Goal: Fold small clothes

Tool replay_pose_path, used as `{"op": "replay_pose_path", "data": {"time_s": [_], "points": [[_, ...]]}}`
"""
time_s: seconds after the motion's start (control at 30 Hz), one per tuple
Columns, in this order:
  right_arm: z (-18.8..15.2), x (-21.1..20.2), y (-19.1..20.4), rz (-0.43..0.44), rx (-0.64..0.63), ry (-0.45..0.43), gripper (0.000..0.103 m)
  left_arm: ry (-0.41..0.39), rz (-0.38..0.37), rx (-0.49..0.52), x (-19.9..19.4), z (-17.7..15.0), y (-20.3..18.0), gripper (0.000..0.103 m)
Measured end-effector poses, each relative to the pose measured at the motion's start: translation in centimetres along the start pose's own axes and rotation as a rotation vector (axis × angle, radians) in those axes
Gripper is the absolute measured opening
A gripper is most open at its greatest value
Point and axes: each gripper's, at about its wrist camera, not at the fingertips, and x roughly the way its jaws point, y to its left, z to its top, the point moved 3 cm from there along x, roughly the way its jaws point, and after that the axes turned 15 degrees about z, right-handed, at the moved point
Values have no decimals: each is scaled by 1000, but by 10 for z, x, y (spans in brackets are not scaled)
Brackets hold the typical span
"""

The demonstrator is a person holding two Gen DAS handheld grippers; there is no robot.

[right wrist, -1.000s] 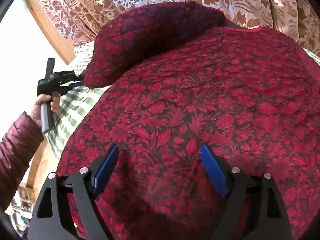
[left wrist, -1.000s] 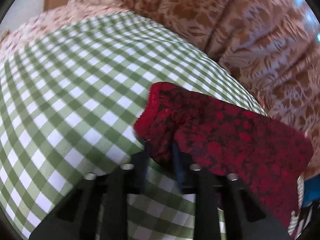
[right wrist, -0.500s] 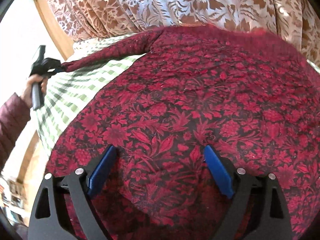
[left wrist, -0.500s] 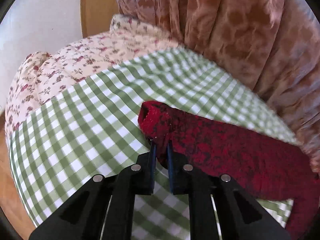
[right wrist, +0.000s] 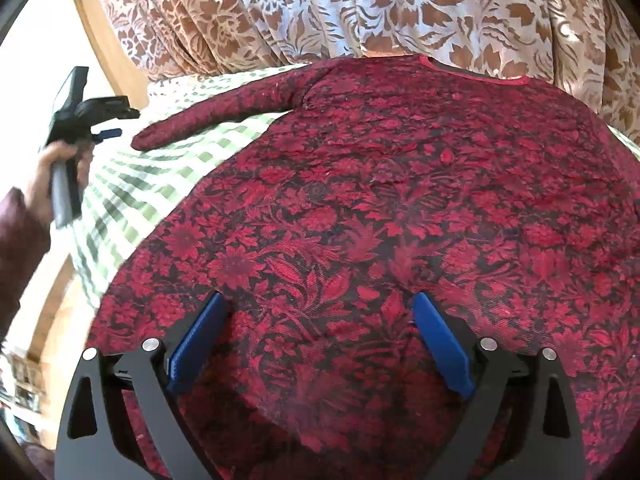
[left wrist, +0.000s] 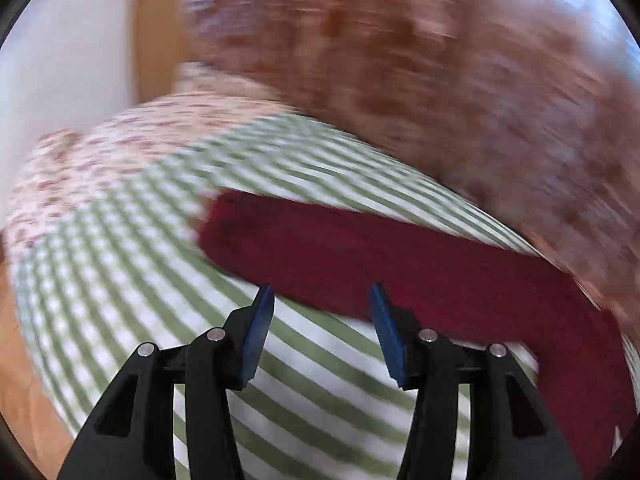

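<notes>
The left gripper (left wrist: 320, 304) has let go of the sleeve (left wrist: 360, 264), its jaws opening above it.

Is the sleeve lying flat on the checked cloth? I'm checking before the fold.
Yes, the red sleeve lies stretched out flat on the green checked cloth, clear of the left claw.

Left claw (left wrist: 320, 300) opening, nothing between pads; red sleeve (left wrist: 400, 264) lies flat on checked cloth (left wrist: 120, 280), just beyond.

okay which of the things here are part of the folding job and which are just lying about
Part of the job:
red floral long-sleeved top
its outstretched sleeve
left gripper, jaws opening, nothing between them
right gripper, open

Lying about:
green checked cloth
pink floral fabric
brown patterned curtain
</notes>
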Motion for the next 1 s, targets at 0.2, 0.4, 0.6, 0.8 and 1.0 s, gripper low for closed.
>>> {"op": "replay_pose_path", "data": {"time_s": [0.2, 0.4, 0.6, 0.8, 1.0], "points": [[-12, -92, -70, -228, 193, -180, 87, 36, -309, 238, -70, -88, -90, 55], [-73, -133, -120, -365, 310, -138, 67, 62, -435, 361, -117, -159, -134, 55], [-90, -164, -141, -277, 401, -219, 67, 50, -358, 401, -127, -195, -136, 57], [-84, -235, -236, -271, 710, -525, 68, 79, -356, 375, -119, -192, -134, 59], [-79, -268, -337, -244, 999, -721, 68, 69, -327, 386, -120, -195, -138, 61]]}}
